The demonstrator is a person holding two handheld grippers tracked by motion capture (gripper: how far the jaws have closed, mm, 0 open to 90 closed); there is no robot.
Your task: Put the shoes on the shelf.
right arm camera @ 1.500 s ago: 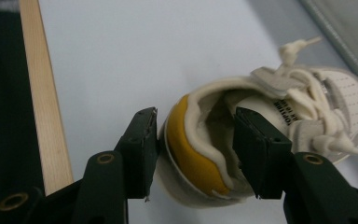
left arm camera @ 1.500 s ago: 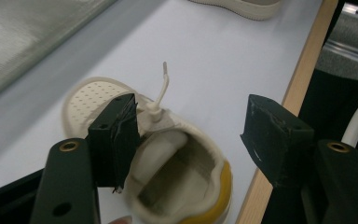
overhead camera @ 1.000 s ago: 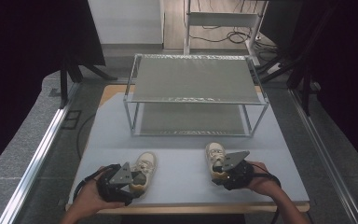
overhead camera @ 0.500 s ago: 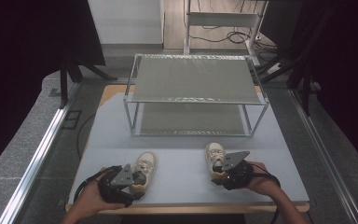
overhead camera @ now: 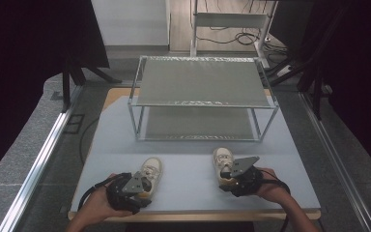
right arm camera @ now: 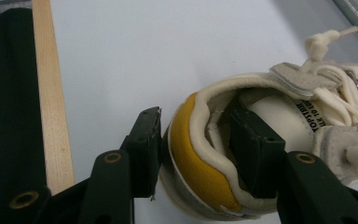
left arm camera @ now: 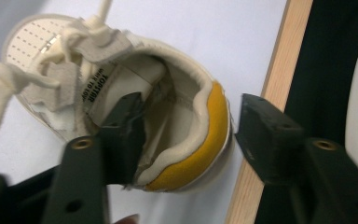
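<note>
With both shoes on the table (overhead camera: 193, 191), my right gripper (right arm camera: 193, 144) is clamped on the right shoe's (right arm camera: 279, 135) yellow heel; my left gripper (left arm camera: 186, 135) stands apart, one jaw inside the left shoe (left arm camera: 121, 88), heel between.

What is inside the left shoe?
One black jaw of the left tool sits inside the left shoe, beside a printed tongue label. The toe interior is hidden.
</note>
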